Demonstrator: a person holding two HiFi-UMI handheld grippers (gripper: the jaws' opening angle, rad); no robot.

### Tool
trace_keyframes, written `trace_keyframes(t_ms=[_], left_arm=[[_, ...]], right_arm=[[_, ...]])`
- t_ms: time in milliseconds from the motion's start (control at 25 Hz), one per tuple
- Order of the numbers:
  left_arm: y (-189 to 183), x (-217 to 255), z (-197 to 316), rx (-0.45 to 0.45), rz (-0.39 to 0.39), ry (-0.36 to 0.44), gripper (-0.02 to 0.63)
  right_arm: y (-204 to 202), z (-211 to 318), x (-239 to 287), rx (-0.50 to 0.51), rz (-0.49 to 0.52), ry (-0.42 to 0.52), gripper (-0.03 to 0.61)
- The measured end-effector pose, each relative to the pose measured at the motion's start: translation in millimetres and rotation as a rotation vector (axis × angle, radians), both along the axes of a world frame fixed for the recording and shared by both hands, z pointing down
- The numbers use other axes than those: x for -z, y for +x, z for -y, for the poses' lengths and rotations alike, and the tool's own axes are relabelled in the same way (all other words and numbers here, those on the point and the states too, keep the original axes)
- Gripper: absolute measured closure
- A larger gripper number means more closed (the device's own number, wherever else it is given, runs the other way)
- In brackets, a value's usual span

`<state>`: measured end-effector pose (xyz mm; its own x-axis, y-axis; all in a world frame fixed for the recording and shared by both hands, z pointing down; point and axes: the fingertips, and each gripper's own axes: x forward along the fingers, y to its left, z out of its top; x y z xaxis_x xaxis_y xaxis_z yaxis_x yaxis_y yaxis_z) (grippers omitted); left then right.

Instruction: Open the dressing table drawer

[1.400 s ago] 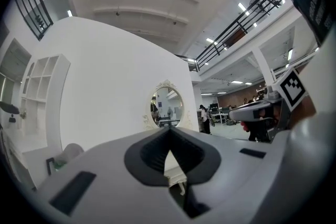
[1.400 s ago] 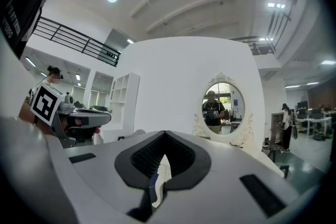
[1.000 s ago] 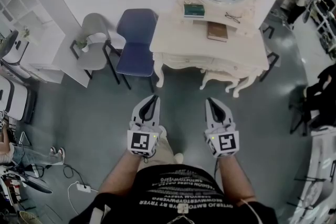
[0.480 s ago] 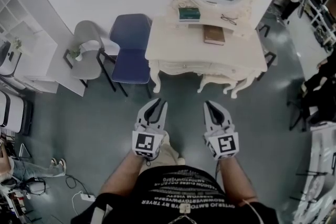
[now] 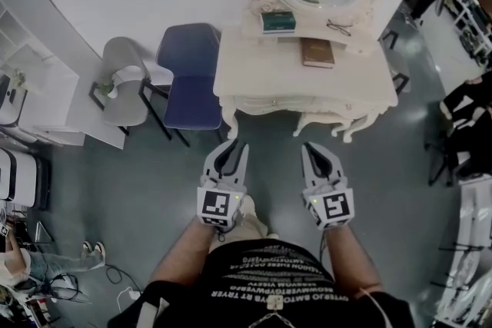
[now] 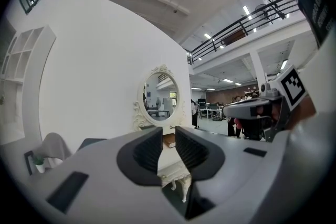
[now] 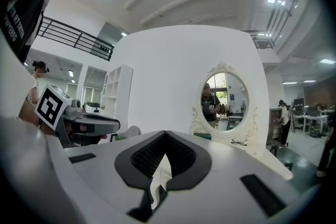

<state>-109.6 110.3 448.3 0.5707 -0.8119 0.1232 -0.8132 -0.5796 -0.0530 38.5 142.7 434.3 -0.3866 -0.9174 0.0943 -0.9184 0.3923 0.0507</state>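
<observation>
Dressing table (image 5: pixel 307 84) at twelve o'clock, drawer (image 5: pixel 269 102) in its front shut, contents hidden. On top: brown book (image 5: pixel 317 52), green box (image 5: pixel 278 19). Left gripper (image 5: pixel 235 146) released, jaws apart on nothing; right gripper (image 5: pixel 310 148) clenched empty, both near the table's front, apart from it.

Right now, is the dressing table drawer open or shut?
Shut. In the head view the drawer front lies flush under the front edge of the dressing table, with nothing pulled out toward the person.
</observation>
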Motion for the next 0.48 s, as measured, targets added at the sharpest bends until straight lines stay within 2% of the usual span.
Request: trace_keyframes(t_ms=[480], left_arm=[[-5, -7, 58, -0.005, 0.027, -0.031, 0.546]], right_arm=[[-1, 56, -1, -0.035, 0.029, -0.012, 0.589]])
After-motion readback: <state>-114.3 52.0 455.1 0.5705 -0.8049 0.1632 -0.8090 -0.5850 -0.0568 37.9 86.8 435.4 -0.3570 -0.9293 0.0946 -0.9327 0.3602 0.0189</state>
